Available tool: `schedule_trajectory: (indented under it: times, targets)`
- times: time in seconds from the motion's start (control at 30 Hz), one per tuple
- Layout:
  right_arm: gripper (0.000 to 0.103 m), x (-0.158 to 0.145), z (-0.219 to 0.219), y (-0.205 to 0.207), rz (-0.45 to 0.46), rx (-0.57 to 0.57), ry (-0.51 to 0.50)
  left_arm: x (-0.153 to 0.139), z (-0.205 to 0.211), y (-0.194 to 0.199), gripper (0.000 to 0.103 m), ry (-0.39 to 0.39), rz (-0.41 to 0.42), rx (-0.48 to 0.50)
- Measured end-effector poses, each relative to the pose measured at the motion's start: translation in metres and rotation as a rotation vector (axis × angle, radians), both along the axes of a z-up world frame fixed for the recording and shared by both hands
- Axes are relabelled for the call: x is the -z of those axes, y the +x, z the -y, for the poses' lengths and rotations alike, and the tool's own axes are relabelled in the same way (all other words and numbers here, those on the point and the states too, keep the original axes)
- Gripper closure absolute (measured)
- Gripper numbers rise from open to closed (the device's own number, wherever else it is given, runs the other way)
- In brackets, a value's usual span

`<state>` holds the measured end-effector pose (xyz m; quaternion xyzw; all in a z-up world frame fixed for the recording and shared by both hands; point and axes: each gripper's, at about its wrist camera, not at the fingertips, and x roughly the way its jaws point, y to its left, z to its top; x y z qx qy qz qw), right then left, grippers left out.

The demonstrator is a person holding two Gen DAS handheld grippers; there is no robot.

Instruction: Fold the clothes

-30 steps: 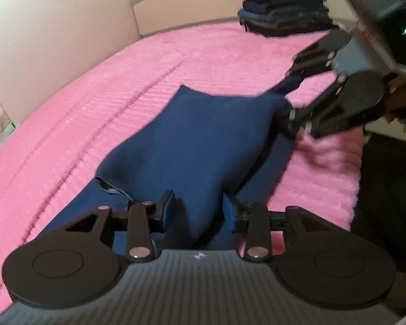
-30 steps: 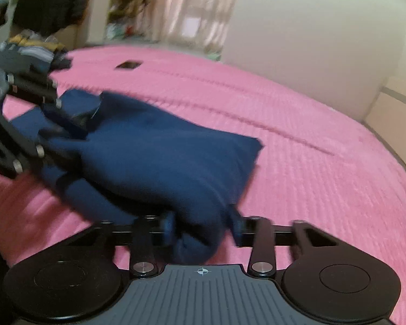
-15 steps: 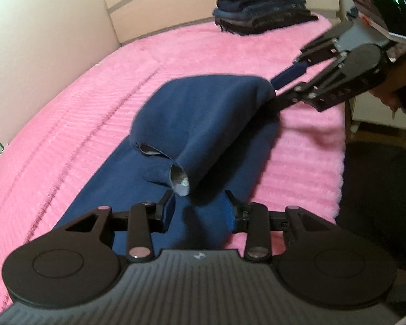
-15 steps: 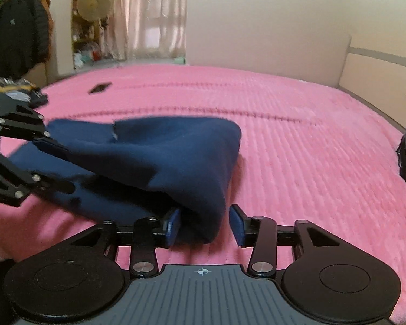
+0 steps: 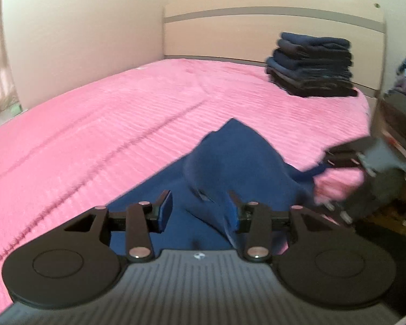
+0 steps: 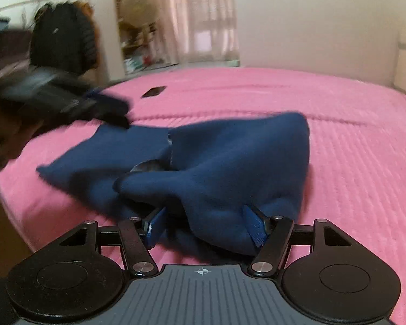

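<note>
A navy blue garment (image 5: 230, 159) lies partly folded over itself on the pink bedspread (image 5: 108, 124). My left gripper (image 5: 200, 211) is open, its pads wide apart over the garment's near end, with loose cloth lying between them. In the right wrist view the garment (image 6: 224, 157) is bunched in a heap. My right gripper (image 6: 205, 226) is open, its blue pads spread on either side of a fold. The right gripper shows blurred in the left view (image 5: 365, 168), and the left gripper shows blurred in the right view (image 6: 75, 103).
A stack of folded dark clothes (image 5: 311, 65) stands at the head of the bed by the headboard (image 5: 257, 32). A small dark phone-like object (image 6: 154, 91) lies on the bedspread. Furniture with clothes (image 5: 403, 103) stands beside the bed. A dark jacket (image 6: 62, 46) hangs beyond.
Both grippers have opened and let go of the garment, which has dropped onto the bed folded over itself. Both grippers have pulled back from it.
</note>
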<state>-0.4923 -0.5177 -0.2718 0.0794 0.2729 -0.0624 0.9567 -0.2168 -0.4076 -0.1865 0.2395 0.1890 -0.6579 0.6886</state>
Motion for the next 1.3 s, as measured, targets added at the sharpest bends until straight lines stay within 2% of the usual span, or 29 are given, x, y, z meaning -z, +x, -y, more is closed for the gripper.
schedule_trajectory:
  times: [0.13,0.27,0.3,0.33,0.37,0.47,0.53,0.67,0.73,0.83,0.9,1.0,1.07,1.17,1.3]
  targets:
    - [0.037,-0.002,0.002,-0.009,0.011,-0.007,0.003,0.013,0.041,0.029,0.061,0.062,-0.142,-0.035]
    - [0.037,-0.001,-0.005,-0.010,0.006,-0.014,-0.045,0.039,0.087,0.060,0.061,0.161,-0.403,-0.045]
    - [0.037,-0.001,-0.004,-0.011,0.008,-0.012,-0.042,0.047,0.097,0.064,0.073,0.194,-0.462,-0.029]
    - [0.037,-0.002,-0.004,-0.011,0.009,-0.010,-0.037,0.052,0.102,0.065,0.085,0.218,-0.481,-0.017]
    - [0.037,-0.004,-0.003,-0.010,0.010,-0.008,-0.034,0.054,0.105,0.064,0.094,0.232,-0.474,-0.004]
    - [0.037,-0.017,0.007,-0.019,0.072,0.019,0.037,0.039,0.095,0.068,0.096,0.183,-0.413,0.002]
    - [0.037,-0.026,0.017,-0.025,0.141,0.054,0.106,0.031,0.087,0.078,0.096,0.156,-0.414,-0.018]
    - [0.037,-0.028,0.033,-0.015,0.213,0.109,0.198,0.049,0.081,0.095,0.096,0.218,-0.437,-0.063]
    - [0.037,-0.020,0.037,-0.001,0.166,0.111,0.217,0.060,0.079,0.098,0.095,0.252,-0.453,-0.070]
    - [0.037,-0.008,0.035,0.012,0.069,0.092,0.190,0.062,0.075,0.106,0.088,0.246,-0.474,-0.103]
    - [0.037,-0.006,0.031,0.013,0.038,0.078,0.156,0.053,0.068,0.112,0.085,0.228,-0.444,-0.141]
    - [0.037,-0.005,0.028,0.010,0.021,0.080,0.135,0.033,0.062,0.113,0.086,0.183,-0.392,-0.164]
    - [0.037,-0.002,0.026,0.008,0.010,0.085,0.112,0.017,0.064,0.104,0.088,0.143,-0.370,-0.138]
    - [0.037,0.000,0.023,0.008,-0.002,0.095,0.092,0.004,0.069,0.081,0.088,0.098,-0.379,-0.052]
    - [0.037,0.000,0.017,0.007,-0.012,0.093,0.062,0.015,0.074,0.043,0.086,0.145,-0.335,0.081]
